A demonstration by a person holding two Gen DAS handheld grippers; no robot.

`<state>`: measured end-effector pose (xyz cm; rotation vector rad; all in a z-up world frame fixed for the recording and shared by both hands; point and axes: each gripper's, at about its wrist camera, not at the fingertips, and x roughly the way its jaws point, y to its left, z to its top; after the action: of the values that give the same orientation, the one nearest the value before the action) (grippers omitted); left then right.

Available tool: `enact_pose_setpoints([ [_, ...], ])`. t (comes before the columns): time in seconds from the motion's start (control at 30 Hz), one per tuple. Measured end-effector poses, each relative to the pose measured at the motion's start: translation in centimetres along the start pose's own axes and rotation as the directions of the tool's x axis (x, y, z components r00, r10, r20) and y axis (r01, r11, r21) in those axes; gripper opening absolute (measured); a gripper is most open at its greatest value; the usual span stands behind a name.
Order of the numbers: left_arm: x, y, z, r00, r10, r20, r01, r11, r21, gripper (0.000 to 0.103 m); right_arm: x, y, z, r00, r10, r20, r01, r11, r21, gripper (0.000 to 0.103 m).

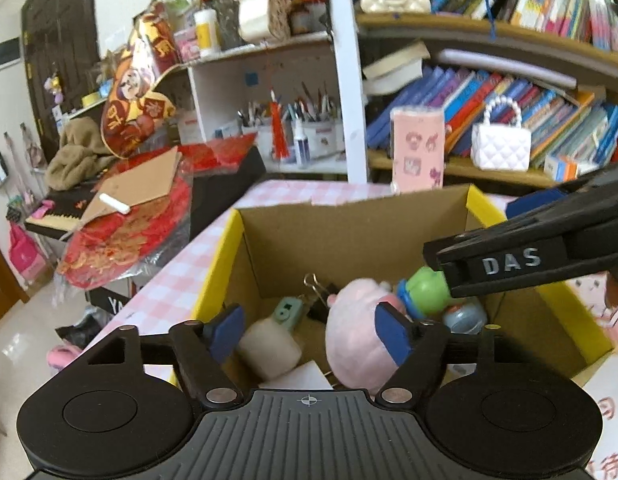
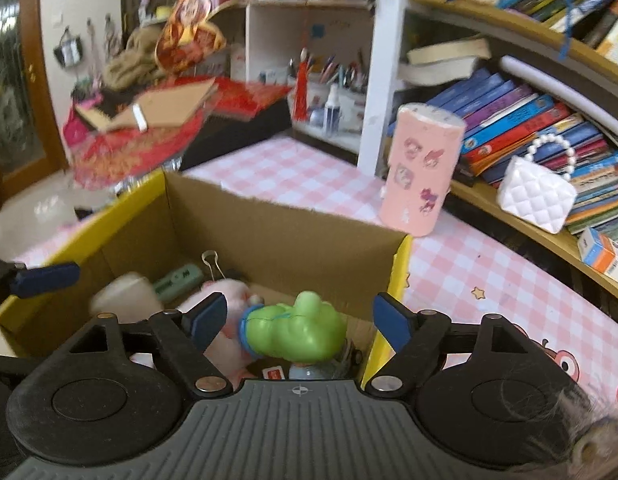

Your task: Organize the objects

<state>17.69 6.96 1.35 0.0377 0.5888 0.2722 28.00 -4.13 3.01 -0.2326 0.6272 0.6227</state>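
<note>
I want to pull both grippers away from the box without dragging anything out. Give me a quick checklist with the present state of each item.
1. Left gripper jaws apart: ok, open, gripping nothing.
2. Right gripper jaws apart: ok, open.
3. Green rubber toy figure free of the right gripper's pads: cannot tell; it sits between them, and the wrist views leave contact unclear.
4. Pink plush toy inside the yellow-edged cardboard box: ok.
5. Cream bottle and black binder clip inside the box: ok.
6. Pink sticker-covered cylindrical canister clear of the box: ok, standing on the pink checked tablecloth.
</note>
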Motion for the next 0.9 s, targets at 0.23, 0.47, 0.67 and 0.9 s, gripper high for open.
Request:
enact_pose_setpoints([
  [0.23, -3.3, 0.6, 0.3, 0.998, -0.024, 0.053, 0.027, 0.999, -0.044, 0.086, -4.8, 0.2, -0.3, 0.996, -0.035, 0.085, 0.029, 0.997, 0.075, 0.082],
  [0.47, -6.6, 1.0, -0.9, 0.994, -0.075, 0.081, 0.079, 0.996, -0.037, 0.087, -9.5, 0.1, -2.5, 0.981, -0.142, 0.132, 0.118, 0.978, 0.174, 0.084],
  [0.67, -8.7, 1.5, -2.3, 0.992, -0.103, 0.074, 0.105, 0.994, -0.02, 0.088, -12.7, 0.7, -5.7, 0.97, -0.218, 0.105, 0.189, 0.953, 0.236, 0.084],
  [0.9, -10.6, 1.7, -4.7, 0.989, -0.145, 0.041, 0.145, 0.989, 0.0, 0.089, -15.7, 1.8, -10.2, 0.947, -0.317, 0.043, 0.286, 0.899, 0.33, 0.084],
])
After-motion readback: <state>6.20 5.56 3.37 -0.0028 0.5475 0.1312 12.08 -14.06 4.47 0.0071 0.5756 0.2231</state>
